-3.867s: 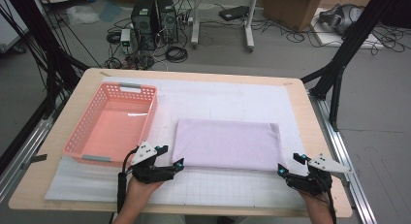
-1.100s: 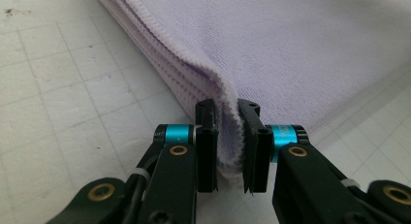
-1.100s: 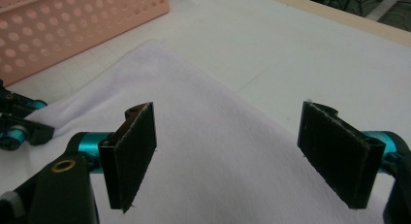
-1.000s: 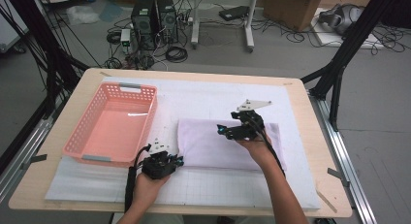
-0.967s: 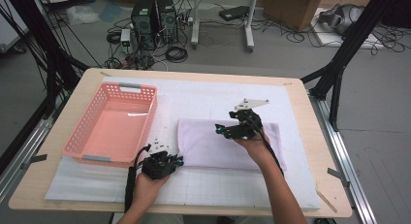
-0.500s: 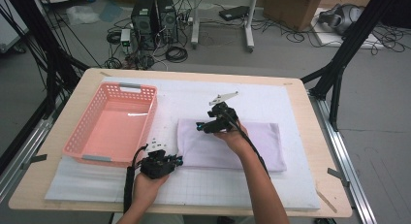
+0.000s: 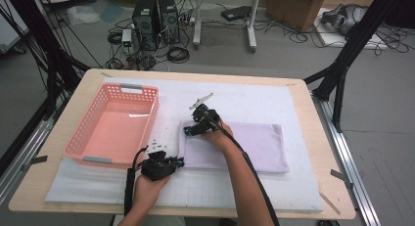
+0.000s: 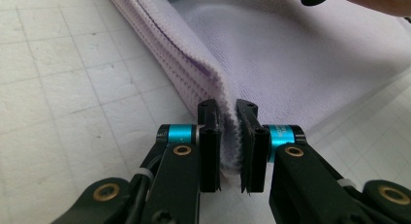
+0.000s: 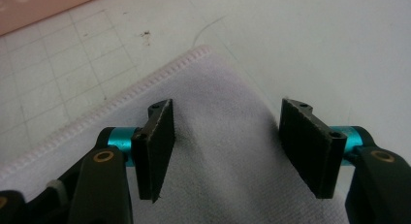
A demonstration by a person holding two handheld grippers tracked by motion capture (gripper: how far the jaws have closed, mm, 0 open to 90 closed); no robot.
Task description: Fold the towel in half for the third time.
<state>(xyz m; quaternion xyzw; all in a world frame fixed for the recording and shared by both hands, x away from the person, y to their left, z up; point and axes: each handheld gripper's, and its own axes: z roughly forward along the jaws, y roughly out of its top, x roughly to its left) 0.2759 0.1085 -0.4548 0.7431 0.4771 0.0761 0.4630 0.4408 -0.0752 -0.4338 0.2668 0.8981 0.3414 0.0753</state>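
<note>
A folded lavender towel (image 7: 249, 145) lies on the white gridded mat (image 7: 274, 103). My left gripper (image 7: 177, 162) sits at the towel's near left corner. In the left gripper view my left gripper (image 8: 228, 110) is shut on the towel's (image 8: 271, 54) folded edge, which bunches between the pads. My right gripper (image 7: 189, 131) hovers low over the far left corner. In the right gripper view my right gripper (image 9: 225, 115) stands open, its jaws having just been closing. The towel's (image 9: 218, 156) hemmed corner lies between them, and the pads do not press it.
A pink plastic basket (image 7: 132, 87) stands empty on the mat, left of the towel and close to both grippers. Past the wooden table's (image 7: 313, 206) far edge the floor holds computer towers (image 7: 156, 15), cables and boxes.
My right hand has travelled left across the towel to its far left corner and dropped lower, with its jaws narrower than before. My left hand has stayed put, still gripping.
</note>
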